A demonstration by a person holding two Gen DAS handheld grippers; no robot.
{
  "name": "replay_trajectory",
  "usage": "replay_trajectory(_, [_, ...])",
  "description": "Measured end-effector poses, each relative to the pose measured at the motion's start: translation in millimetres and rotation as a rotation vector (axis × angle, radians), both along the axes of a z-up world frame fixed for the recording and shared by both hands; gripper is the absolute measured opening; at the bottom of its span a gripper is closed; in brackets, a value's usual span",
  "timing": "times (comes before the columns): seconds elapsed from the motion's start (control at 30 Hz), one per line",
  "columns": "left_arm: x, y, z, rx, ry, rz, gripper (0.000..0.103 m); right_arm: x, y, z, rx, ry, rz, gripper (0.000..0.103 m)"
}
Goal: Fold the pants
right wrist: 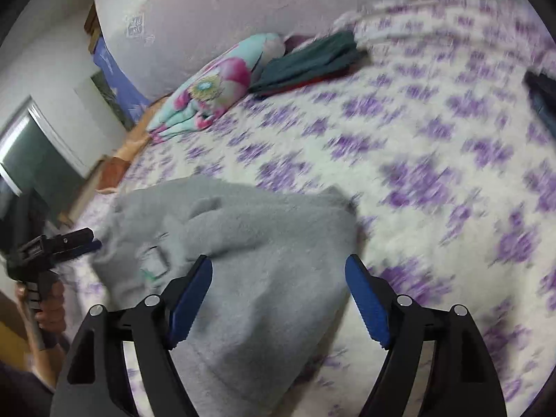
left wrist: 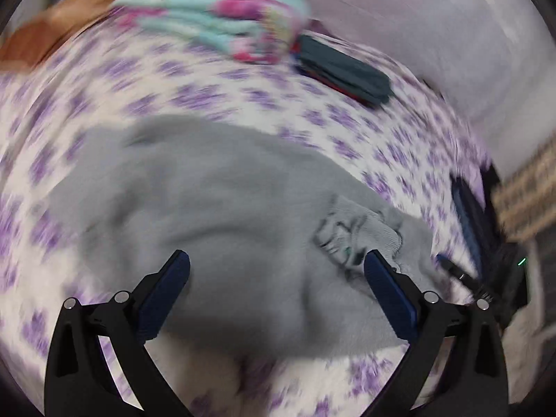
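The grey pants [left wrist: 215, 215] lie bunched on the bed, with the waistband label [left wrist: 342, 239] turned up at the right. My left gripper [left wrist: 276, 260] is open just above the pants, holding nothing. In the right wrist view the pants [right wrist: 243, 243] lie in a folded heap. My right gripper [right wrist: 278, 264] is open over their right edge, empty. The left gripper [right wrist: 66, 243] shows at the left of that view, by the pants' edge. Both views are motion-blurred.
The bed has a white cover with purple flowers [right wrist: 434, 173]. A floral pillow [right wrist: 208, 93] and a stack of dark folded clothes [right wrist: 309, 62] lie near the headboard [right wrist: 226, 10]. A dark object [right wrist: 542, 97] lies at the bed's right edge.
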State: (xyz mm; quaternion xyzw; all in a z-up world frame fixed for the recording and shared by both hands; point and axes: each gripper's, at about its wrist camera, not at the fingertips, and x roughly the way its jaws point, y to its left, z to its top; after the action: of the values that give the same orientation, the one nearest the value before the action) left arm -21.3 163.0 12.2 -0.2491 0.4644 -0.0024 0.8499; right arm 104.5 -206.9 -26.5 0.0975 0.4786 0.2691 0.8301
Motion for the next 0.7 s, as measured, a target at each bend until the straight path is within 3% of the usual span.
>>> replay_trajectory(0.07, [-17, 20, 6, 0.005, 0.002, 0.051, 0.098, -5, 5, 3, -0.020, -0.024, 0.003, 0.084])
replay_trajectory(0.17, [-37, 44, 5, 0.082, 0.010, 0.154, 0.098, -9, 12, 7, -0.073, -0.059, -0.006, 0.089])
replay_trajectory(0.23, [-38, 56, -9, 0.066, 0.032, 0.188, 0.097, -10, 17, 6, -0.070, -0.050, 0.002, 0.089])
replay_trajectory(0.27, [-36, 60, -17, 0.057, 0.042, 0.196, 0.090, -11, 20, 6, -0.071, -0.047, 0.006, 0.089])
replay_trajectory(0.3, [-34, 64, -23, 0.053, 0.051, 0.199, 0.069, -11, 23, 5, -0.074, -0.046, 0.012, 0.089])
replay_trajectory(0.37, [-20, 69, -45, 0.025, 0.110, 0.175, 0.062, -11, 29, 2, -0.096, -0.035, 0.025, 0.089])
replay_trajectory(0.43, [-3, 72, -62, 0.007, 0.146, 0.156, 0.064, -14, 33, 4, -0.098, -0.035, 0.029, 0.089])
replay_trajectory(0.53, [11, 85, -74, -0.073, 0.100, 0.167, 0.074, -17, 35, 6, -0.087, -0.048, 0.035, 0.089])
replay_trajectory(0.6, [16, 89, -80, -0.106, 0.073, 0.195, 0.073, -16, 37, 3, -0.082, -0.033, 0.038, 0.089])
replay_trajectory(0.63, [19, 87, -78, -0.094, 0.065, 0.202, 0.066, -14, 39, 1, -0.075, -0.014, 0.040, 0.089])
replay_trajectory(0.7, [22, 74, -69, -0.053, 0.058, 0.174, 0.031, -13, 43, 1, -0.067, -0.004, 0.032, 0.089])
